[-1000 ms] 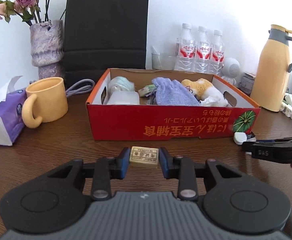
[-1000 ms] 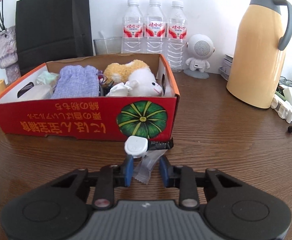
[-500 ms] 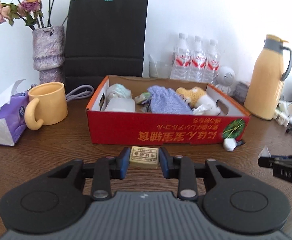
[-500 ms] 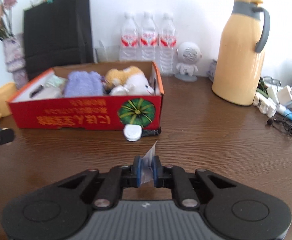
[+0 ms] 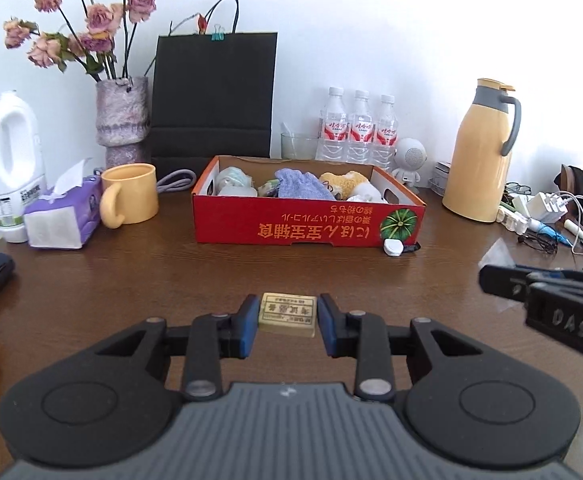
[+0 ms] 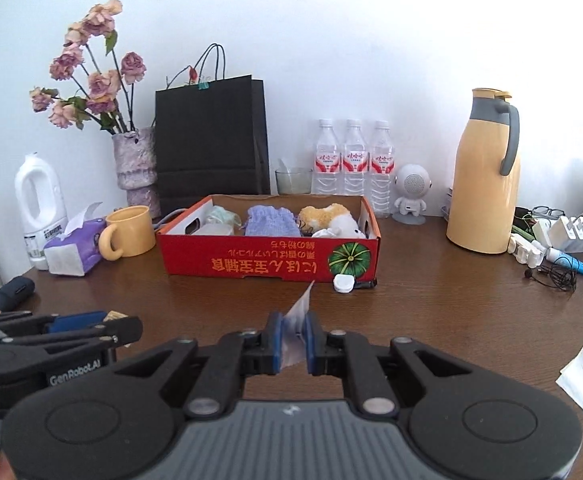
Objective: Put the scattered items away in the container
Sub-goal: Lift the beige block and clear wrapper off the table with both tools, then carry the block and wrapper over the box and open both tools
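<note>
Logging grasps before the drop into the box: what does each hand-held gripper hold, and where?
Left hand-held gripper: tan eraser-like block, pinched by its short ends. Right hand-held gripper: clear plastic wrapper, by its lower part.

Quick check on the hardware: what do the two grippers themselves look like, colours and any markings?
Both are matte black with two round discs and a ribbed grey body behind. The left gripper and right gripper have blue pads on the fingers and silver pivot pins. White "GenRobot.AI" lettering marks the left one's side; "DAS" shows on the right one's side. No cables visible.
</note>
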Demonstrator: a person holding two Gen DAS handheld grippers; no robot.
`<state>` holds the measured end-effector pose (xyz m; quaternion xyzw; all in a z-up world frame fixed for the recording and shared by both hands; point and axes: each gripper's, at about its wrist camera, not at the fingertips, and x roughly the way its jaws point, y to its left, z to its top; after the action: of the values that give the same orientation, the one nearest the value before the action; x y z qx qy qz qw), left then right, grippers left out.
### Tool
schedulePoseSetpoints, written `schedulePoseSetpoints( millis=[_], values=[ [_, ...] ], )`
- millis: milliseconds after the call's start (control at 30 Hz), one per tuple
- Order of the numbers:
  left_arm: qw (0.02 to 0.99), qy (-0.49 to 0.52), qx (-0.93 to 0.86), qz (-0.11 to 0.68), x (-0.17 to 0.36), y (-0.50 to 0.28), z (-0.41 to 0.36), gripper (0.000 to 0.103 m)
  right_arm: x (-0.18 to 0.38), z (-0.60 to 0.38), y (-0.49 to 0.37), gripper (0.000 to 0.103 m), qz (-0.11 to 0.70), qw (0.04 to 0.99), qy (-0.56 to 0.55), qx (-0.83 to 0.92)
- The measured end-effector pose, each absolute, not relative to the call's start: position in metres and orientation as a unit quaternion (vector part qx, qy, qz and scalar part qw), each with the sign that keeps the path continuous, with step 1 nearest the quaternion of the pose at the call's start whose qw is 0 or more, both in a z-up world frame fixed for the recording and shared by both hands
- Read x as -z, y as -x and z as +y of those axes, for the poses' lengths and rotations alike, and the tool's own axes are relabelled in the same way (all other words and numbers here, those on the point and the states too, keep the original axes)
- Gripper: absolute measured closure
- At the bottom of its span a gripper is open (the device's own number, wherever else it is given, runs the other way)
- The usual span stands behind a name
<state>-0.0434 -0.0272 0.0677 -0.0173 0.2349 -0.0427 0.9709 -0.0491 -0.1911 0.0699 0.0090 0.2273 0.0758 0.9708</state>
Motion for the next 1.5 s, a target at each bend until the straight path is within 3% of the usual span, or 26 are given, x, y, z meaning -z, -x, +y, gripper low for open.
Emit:
schedulePoseSetpoints(
  millis=[367,700,1000,1500],
  values=[
    [0.979,0.016,0.031,0.201,-0.074,0.125,-0.024,0.071,-0.067,-0.181,0.131,0.093,0.204,0.973,-0.014,-0.106],
    [0.979,0.022,0.036,0.201,-0.080,0.117,-0.022,0.071,-0.075,-0.184,0.128,0.092,0.201,0.974,-0.024,-0.106],
    [0.978,0.021,0.038,0.202,-0.094,0.023,-0.026,0.071,-0.087,-0.191,0.029,0.092,0.205,0.973,-0.026,-0.103],
    [0.979,0.013,0.020,0.204,-0.125,-0.231,-0.025,0.071,-0.116,-0.208,-0.227,0.092,0.213,0.971,-0.055,-0.096]
  ],
)
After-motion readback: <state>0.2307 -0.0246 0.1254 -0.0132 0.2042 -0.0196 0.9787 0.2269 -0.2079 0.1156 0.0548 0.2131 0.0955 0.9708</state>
